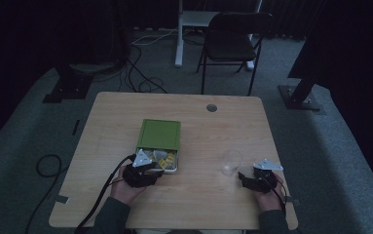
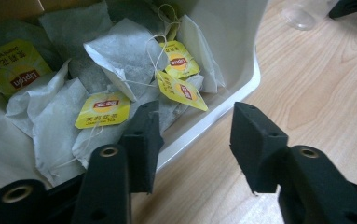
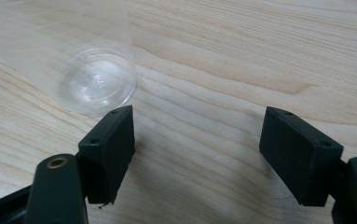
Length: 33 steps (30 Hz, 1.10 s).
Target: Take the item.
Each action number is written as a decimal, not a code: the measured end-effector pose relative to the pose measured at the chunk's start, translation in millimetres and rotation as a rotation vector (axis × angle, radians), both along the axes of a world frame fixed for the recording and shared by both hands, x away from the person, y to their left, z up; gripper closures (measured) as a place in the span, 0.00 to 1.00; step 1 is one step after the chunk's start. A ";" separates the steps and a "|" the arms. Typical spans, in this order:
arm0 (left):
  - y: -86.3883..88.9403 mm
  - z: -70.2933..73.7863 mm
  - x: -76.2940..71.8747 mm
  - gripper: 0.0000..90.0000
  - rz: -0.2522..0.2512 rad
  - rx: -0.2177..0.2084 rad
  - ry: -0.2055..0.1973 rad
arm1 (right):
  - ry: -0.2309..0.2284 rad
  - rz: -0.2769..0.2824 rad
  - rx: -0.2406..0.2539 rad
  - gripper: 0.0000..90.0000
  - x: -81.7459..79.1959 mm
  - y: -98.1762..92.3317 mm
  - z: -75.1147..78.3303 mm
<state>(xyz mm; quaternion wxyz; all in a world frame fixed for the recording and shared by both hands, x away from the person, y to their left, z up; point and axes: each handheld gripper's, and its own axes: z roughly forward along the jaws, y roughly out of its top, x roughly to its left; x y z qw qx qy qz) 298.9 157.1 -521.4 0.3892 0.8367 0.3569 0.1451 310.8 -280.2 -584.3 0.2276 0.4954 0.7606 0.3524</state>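
Black jaws of your left gripper (image 2: pixel 192 142), lower centre of the left gripper view: half open, nothing between them, one jaw over the white tin rim, the other over bare wood.

Tea bags (image 2: pixel 120 70), upper left of that view: loose heap with yellow tags, all inside the tin (image 1: pixel 147 152); none lifted yet.

Green lid (image 1: pixel 160 134), centre of the high view: pushed back over the tin's far half, so the near half lies open.

Clear plastic cup (image 3: pixel 94 86), upper left of the right gripper view: upright on the table (image 1: pixel 198 195), empty.

Right gripper (image 3: pixel 197 149): jaws wide, holding nothing, left jaw just beside the cup's base.

Status, as you may judge it: tin opened; picking a bag and placing it in the cup both remain.
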 end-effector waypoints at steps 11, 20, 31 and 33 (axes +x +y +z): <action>-0.7 2.0 -14.3 0.65 -0.022 0.019 0.013 | 0.000 0.000 0.000 0.29 0.0 0.0 0.0; 1.9 6.0 -22.0 0.73 -0.014 0.024 0.001 | 0.000 0.000 0.000 0.29 0.0 0.0 0.0; -2.4 19.0 -13.8 0.70 0.045 0.008 -0.050 | 0.000 0.000 0.000 0.29 0.0 0.1 0.0; -3.1 21.5 -11.8 0.69 0.053 0.000 -0.057 | 0.000 -0.001 0.000 0.29 0.0 0.1 0.0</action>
